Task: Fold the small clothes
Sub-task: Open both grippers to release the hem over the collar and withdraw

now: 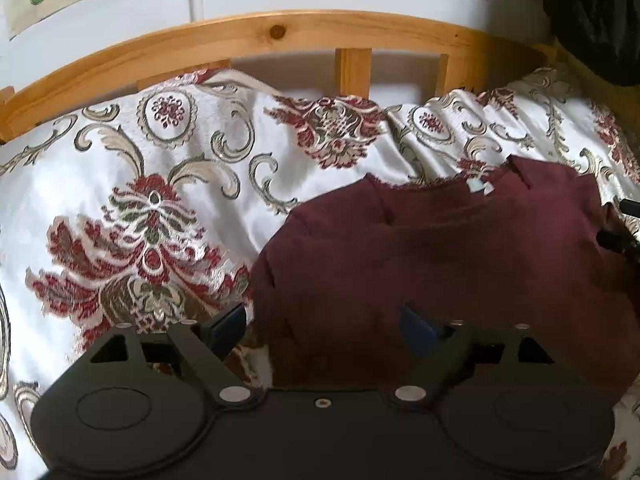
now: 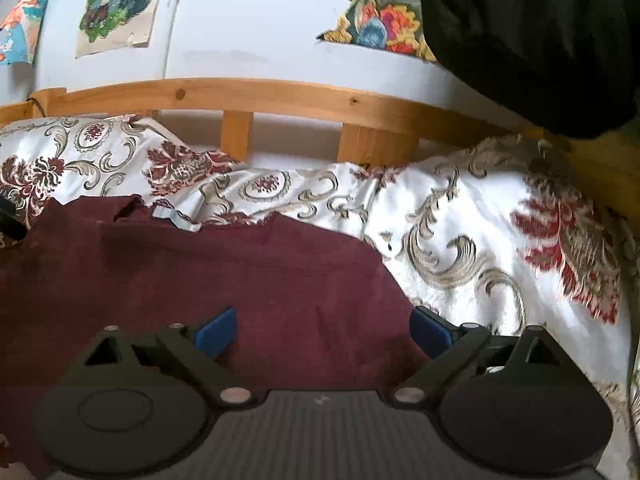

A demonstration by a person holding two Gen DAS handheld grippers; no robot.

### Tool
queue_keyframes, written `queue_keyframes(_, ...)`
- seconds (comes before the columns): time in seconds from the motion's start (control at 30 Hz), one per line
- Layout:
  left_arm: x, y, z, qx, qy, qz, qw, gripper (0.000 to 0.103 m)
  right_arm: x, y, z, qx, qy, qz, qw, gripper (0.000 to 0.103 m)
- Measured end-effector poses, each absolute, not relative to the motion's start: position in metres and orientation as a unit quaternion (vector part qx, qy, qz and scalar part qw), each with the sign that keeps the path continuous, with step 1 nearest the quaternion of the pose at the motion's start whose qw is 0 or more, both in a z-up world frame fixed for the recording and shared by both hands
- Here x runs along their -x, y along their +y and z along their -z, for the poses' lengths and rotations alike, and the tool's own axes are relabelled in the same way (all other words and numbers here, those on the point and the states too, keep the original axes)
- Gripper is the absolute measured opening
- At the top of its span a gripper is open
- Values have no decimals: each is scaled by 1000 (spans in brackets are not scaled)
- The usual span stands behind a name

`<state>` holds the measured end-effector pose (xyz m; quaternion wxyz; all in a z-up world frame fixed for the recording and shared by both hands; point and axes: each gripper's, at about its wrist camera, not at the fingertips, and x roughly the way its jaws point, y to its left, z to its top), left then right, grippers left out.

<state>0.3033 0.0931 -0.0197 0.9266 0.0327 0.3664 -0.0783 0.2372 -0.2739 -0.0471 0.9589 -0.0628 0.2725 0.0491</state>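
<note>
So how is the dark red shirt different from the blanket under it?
The shirt is one plain dark red colour; the blanket is shiny white with red flowers and beige swirls. The shirt is small and lies on top; the blanket spreads well past it on both sides. The shirt has a pale tag at its neck; the blanket shows none. Both are soft and wrinkled.

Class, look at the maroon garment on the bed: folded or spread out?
Mostly spread: the maroon garment lies flat on the bedspread, neck label showing, one top corner turned over.
</note>
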Motion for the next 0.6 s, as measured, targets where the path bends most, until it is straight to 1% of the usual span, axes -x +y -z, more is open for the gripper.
queue_keyframes(0.07, -302, 92, 22, -31, 367, 79, 926, 82, -240, -279, 51, 37, 285, -52, 956, 86)
queue_keyframes(0.1, -301, 92, 24, -29, 370, 81, 925, 75, -241, -282, 52, 28, 289, -51, 955, 84)
queue_keyframes(0.13, -301, 91, 25, -28, 373, 85, 923, 64, -242, -284, 54, 17, 293, -51, 955, 80)
queue_keyframes(0.17, -301, 90, 27, -26, 379, 91, 920, 57, -242, -286, 56, 10, 295, -51, 954, 76)
queue_keyframes(0.2, -302, 90, 29, -25, 387, 96, 917, 44, -242, -287, 57, 5, 294, -52, 954, 74)
queue_keyframes(0.23, -302, 89, 31, -24, 393, 99, 914, 33, -242, -289, 58, 1, 292, -53, 955, 70)
queue_keyframes(0.27, -303, 89, 33, -23, 398, 98, 912, 30, -242, -290, 59, -2, 290, -53, 956, 60)
queue_keyframes(0.3, -304, 89, 35, -21, 400, 95, 911, 22, -242, -290, 60, -5, 289, -52, 956, 52)
queue_keyframes(0.33, -304, 89, 35, -16, 400, 92, 912, 13, -243, -292, 61, -9, 288, -46, 956, 27)
queue_keyframes(0.37, -305, 90, 36, -14, 398, 89, 913, 10, -244, -295, 63, -20, 290, -38, 956, 14)
queue_keyframes(0.4, -305, 91, 36, -11, 395, 83, 915, 8, -244, -299, 64, -38, 292, -36, 955, 14)
queue_keyframes(0.43, -306, 91, 35, -8, 394, 79, 916, 5, -244, -303, 64, -53, 292, -32, 954, 6)
queue_keyframes(0.47, -306, 91, 35, -5, 392, 77, 917, 4, -242, -306, 63, -63, 290, -25, 955, 4)
queue_keyframes(0.6, -309, 90, 34, -1, 385, 70, 920, 3, -235, -309, 53, -59, 276, 10, 959, 4)
